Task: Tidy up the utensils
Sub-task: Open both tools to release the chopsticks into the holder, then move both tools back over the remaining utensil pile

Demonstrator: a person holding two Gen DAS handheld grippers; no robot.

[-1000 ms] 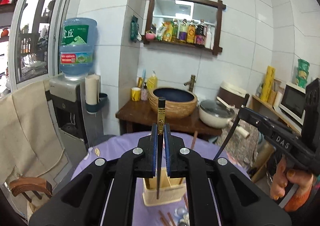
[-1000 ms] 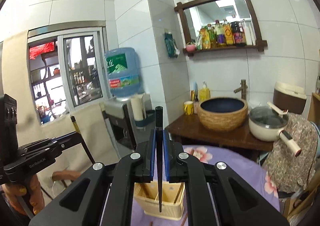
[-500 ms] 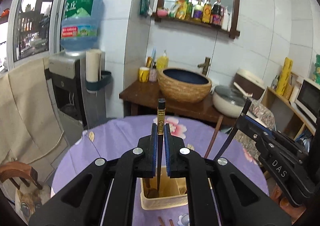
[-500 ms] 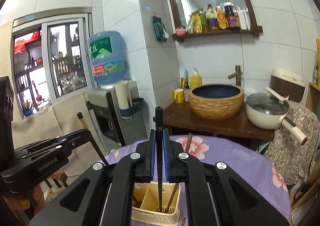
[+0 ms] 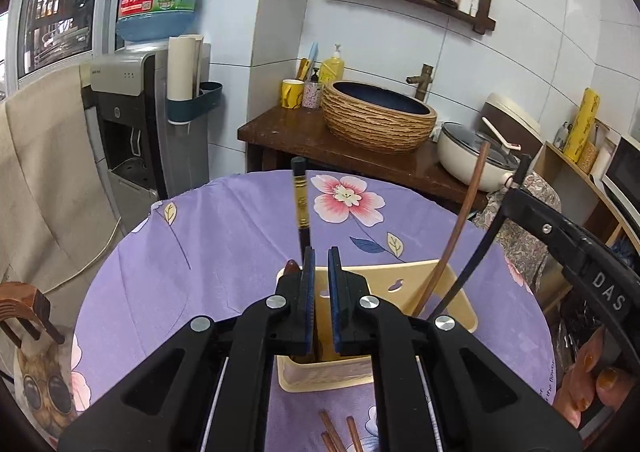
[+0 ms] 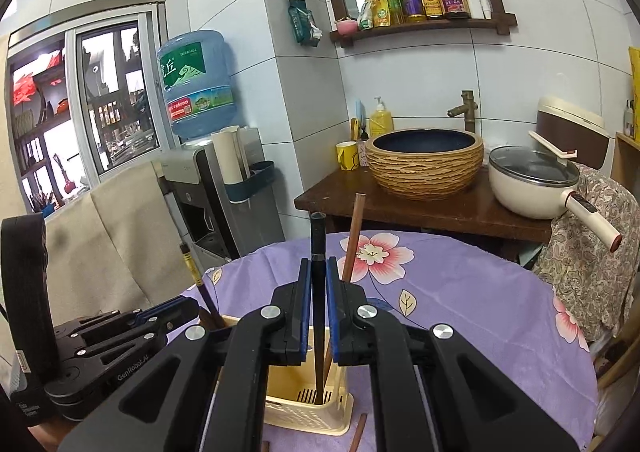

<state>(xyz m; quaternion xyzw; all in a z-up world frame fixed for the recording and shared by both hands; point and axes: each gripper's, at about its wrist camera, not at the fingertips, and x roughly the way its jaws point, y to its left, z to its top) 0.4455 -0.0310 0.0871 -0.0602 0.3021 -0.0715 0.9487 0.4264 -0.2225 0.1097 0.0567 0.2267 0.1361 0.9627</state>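
A cream utensil holder (image 5: 400, 276) (image 6: 304, 416) stands on the purple flowered table (image 5: 224, 236). My left gripper (image 5: 321, 256) (image 6: 196, 306) is just above it, shut on a dark gold-banded chopstick (image 5: 301, 204) (image 6: 191, 264). That chopstick leans left from the pad tips and its lower part is hidden behind the left finger. My right gripper (image 6: 319, 264) (image 5: 516, 192) is shut on a black chopstick (image 6: 319, 292) (image 5: 472, 264) whose lower end reaches into the holder. A brown chopstick (image 5: 460, 220) (image 6: 354, 236) leans in the holder.
Loose brown chopsticks (image 5: 336, 432) (image 6: 358, 432) lie on the cloth in front of the holder. Behind the table are a wooden stand with a woven basin (image 5: 380, 120) and a cream pot (image 6: 532, 184). A water dispenser (image 5: 132, 124) is at back left. A wooden chair (image 5: 24, 312) is at the left.
Both grippers have sunk toward the holder, and the lower ends of both chopsticks are now inside it. The gold-banded chopstick stands out further above the left pads and leans left.
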